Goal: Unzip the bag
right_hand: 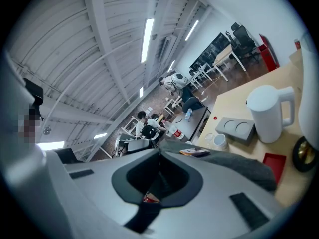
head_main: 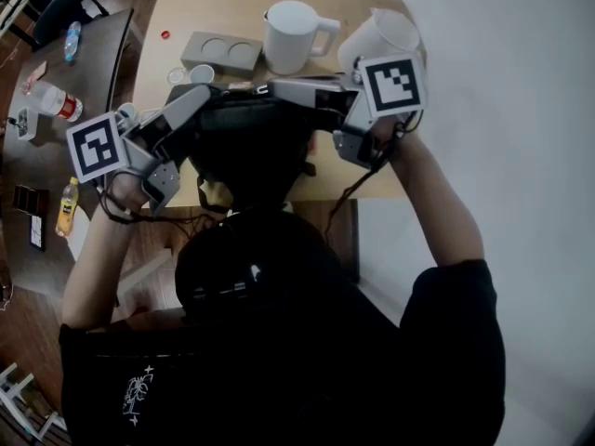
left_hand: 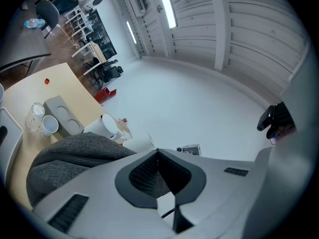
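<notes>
We hold both tongs over the dark bag (head_main: 249, 147), which lies on the bench (head_main: 191, 7) under and between them. Our left tongs (left_hand: 157, 152) are pressed together tip to tip, with the bag's grey cloth just to their left. Our right tongs (right_hand: 159, 151) are closed as well, the bag just below and to their right. Beyond the tongs stand a white jug (head_main: 293, 35) and a grey tray (head_main: 221, 52).
</notes>
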The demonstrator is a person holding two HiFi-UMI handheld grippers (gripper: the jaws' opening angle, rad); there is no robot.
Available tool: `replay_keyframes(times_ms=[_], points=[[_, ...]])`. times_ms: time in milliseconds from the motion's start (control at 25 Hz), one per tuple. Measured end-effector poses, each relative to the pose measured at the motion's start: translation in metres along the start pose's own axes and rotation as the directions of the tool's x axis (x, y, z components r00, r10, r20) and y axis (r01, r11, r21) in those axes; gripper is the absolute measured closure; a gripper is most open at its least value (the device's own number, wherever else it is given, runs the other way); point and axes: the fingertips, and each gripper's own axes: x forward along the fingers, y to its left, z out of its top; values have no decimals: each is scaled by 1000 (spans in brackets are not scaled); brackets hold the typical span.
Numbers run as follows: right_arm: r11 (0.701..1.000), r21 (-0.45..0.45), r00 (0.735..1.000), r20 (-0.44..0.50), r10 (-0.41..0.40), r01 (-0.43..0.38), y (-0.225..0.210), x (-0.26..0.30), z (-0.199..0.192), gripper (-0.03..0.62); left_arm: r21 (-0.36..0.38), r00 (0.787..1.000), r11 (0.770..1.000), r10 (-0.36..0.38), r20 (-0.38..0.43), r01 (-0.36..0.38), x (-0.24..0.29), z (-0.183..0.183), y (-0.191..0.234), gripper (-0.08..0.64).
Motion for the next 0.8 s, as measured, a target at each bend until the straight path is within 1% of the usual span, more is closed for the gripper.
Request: replay_keyframes(times_ms=[360, 800], points=[[1000, 2, 1000, 7, -11, 11, -2, -3, 0, 588, 2, 1000, 1000, 2, 1, -2, -8, 2, 2, 557], [1000, 10, 1000, 16, -1, 1, -4, -8, -1, 588, 9, 1000, 1000, 8, 5, -8, -14, 4, 2, 557]])
